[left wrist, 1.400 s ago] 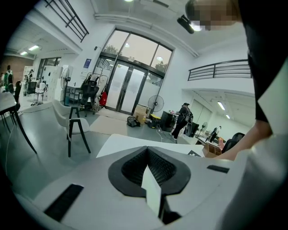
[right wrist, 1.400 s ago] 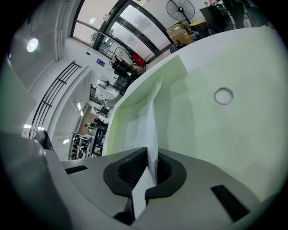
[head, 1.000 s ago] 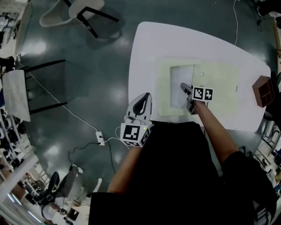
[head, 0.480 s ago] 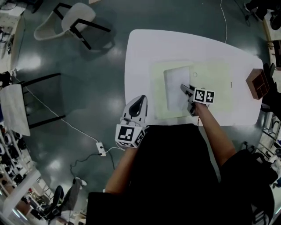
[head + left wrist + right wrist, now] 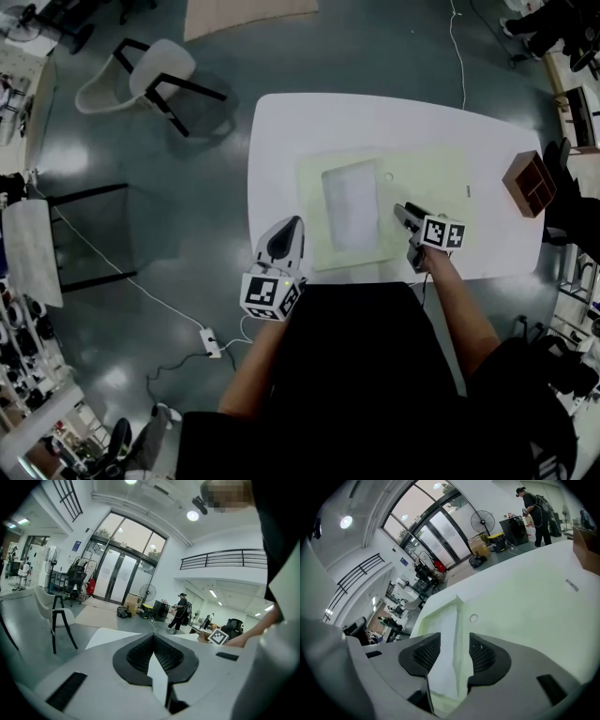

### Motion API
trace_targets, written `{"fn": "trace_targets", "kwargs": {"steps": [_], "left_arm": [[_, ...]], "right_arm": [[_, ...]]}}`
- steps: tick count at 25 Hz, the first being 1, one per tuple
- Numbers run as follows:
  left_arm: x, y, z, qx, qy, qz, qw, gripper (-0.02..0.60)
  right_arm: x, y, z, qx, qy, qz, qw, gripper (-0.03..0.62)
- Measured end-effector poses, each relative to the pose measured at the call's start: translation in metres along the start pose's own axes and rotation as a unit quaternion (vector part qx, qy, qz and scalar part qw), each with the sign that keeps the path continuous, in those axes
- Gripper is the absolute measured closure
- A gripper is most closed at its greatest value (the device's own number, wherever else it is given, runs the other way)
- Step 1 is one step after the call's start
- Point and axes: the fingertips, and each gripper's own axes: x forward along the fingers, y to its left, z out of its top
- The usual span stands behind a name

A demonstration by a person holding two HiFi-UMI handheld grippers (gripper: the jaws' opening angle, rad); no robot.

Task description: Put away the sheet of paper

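White paper sheet (image 5: 352,204) lies free on the open pale-green folder (image 5: 427,183). At its four o'clock, the right gripper (image 5: 405,214) has jaws just opened wide; the left gripper (image 5: 286,234) has jaws closed.

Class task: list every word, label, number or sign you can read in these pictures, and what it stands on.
No readable words or numbers anywhere.
blue sign by the glass doors: too small to read.
Small mark on the pale green folder: blurred.
Cubes on the left gripper and right gripper: square black-and-white patterns, no letters.
The right gripper's jaws have just been opening, gripping nothing.
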Motion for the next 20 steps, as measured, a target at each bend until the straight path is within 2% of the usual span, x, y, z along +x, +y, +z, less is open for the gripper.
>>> {"fn": "trace_targets", "kwargs": {"steps": [9,14,20], "left_arm": [[0.026,-0.058,0.012,0.023,-0.015,0.008,0.9996,0.579],[0.037,-0.092,0.016,0.028,-0.029,0.021,0.9990,0.578],[0.051,-0.135,0.021,0.035,-0.050,0.032,0.9976,0.579]], "right_arm": [[-0.082,-0.006,0.044,-0.022,-0.054,0.047,0.997,0.430],[-0.133,0.013,0.067,-0.080,-0.085,0.075,0.990,0.430],[-0.185,0.002,0.085,-0.130,-0.120,0.080,0.981,0.431]]}}
